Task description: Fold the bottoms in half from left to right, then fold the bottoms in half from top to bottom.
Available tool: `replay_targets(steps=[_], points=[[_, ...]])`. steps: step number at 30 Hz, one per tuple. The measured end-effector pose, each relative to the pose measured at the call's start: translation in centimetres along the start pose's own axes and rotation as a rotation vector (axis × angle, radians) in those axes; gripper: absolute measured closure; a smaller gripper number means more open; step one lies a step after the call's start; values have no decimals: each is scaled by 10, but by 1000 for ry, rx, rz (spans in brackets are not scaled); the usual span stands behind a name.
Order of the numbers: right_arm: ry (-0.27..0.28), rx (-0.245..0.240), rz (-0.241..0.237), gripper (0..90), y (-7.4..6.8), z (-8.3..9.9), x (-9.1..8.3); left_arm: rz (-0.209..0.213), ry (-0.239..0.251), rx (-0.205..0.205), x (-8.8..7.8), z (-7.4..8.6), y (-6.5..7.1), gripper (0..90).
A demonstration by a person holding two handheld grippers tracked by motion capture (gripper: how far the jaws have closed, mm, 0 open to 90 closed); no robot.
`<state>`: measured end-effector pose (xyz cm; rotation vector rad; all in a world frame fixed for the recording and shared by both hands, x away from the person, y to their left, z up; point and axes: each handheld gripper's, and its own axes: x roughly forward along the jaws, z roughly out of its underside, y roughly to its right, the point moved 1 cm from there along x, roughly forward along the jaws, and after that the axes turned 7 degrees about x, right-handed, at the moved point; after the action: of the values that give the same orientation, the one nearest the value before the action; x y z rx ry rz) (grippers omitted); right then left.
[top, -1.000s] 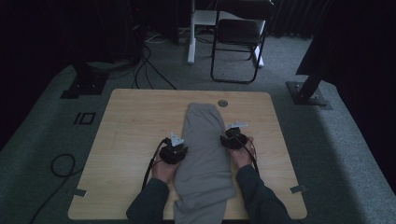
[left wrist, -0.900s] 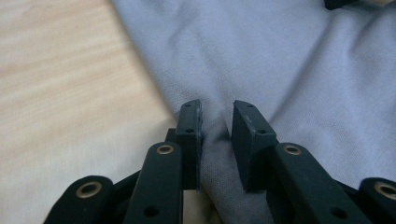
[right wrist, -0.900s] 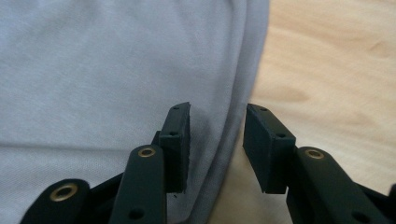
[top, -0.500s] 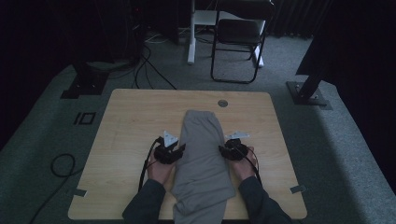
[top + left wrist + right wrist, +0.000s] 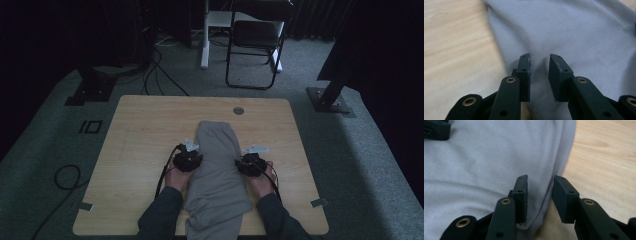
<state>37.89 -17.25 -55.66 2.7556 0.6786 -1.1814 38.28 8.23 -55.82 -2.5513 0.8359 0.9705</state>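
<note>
Both pairs of fingers stand parted, gripping nothing: the left gripper (image 5: 539, 75) sits over the left edge of the grey garment (image 5: 217, 170), the right gripper (image 5: 539, 197) straddles its right edge. Since a second ago both hands have slid back toward the person along the cloth's sides. The garment lies lengthwise mid-table (image 5: 150, 130), its near end drooping over the edge, probably being smoothed or gathered.

Dim lab or studio, grey carpet (image 5: 45, 145), floor cables (image 5: 65, 175), folding chair (image 5: 255, 37)
</note>
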Motion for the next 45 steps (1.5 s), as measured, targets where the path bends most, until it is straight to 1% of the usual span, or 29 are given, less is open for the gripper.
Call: replay_targets(steps=[2,3,4,5,8,10,11,12,15,16,18,19,21,23,24,25,26,27,28,29,30,34,37,39,41,43,44,45], points=[[-3,-11,-9,648,-3,4,-4,3,6,9,-7,8,5,721],[-5,-14,-13,648,-4,7,-6,3,6,9,-7,8,5,722],[-5,-19,-16,646,-5,9,-8,11,13,5,-15,15,9,723],[-5,-23,-21,645,-7,11,-10,13,18,9,-18,18,11,722],[-14,-30,-31,642,-11,17,-16,31,21,-5,-27,26,15,722],[-19,-31,-35,640,-13,20,-19,34,22,-3,-29,28,17,722],[-20,-35,-38,639,-15,22,-20,37,20,9,-34,32,21,721],[-18,-37,-38,637,-15,23,-21,40,20,10,-36,34,22,721],[-16,-38,-41,634,-17,25,-23,45,20,4,-37,35,23,720],[-16,-38,-41,632,-17,25,-23,46,26,-7,-41,40,26,720],[-23,-43,-44,610,-18,27,-26,44,23,-6,-43,41,28,717],[-28,-41,-45,583,-18,27,-26,45,23,-6,-44,40,28,699],[-33,-30,-49,545,-17,24,-24,46,26,-6,-44,39,26,642],[-24,-22,-57,525,-15,21,-24,43,27,-20,-42,37,22,621],[-24,-22,-57,525,-15,21,-24,43,27,-20,-42,37,22,613],[-4,-27,-47,514,-13,14,-24,33,31,-31,-41,33,17,611],[2,-29,-51,512,-12,11,-24,28,38,-41,-41,31,15,609],[2,-29,-51,512,-12,11,-24,28,38,-41,-41,31,15,601],[25,-46,-52,510,-11,2,-23,18,48,-54,-39,25,9,599],[25,-46,-52,510,-11,2,-23,18,48,-54,-39,25,9,599],[32,-51,-53,511,-9,-7,-20,14,53,-74,-37,20,2,599],[50,-56,-57,539,-10,-23,-11,4,51,-98,-30,8,-11,599],[49,-71,-54,580,-11,-34,-2,-5,45,-106,-24,0,-17,598],[41,-81,-51,583,-13,-43,6,-6,44,-110,-20,-5,-20,591],[31,-75,-58,572,-14,-49,12,-14,35,-117,-15,-8,-23,586],[21,-59,-64,553,-15,-56,20,-13,34,-137,-11,-10,-26,579],[15,-52,-65,548,-15,-59,25,-13,34,-137,-11,-10,-26,577],[15,-52,-65,548,-15,-59,25,-13,31,-138,-9,-11,-28,577]])
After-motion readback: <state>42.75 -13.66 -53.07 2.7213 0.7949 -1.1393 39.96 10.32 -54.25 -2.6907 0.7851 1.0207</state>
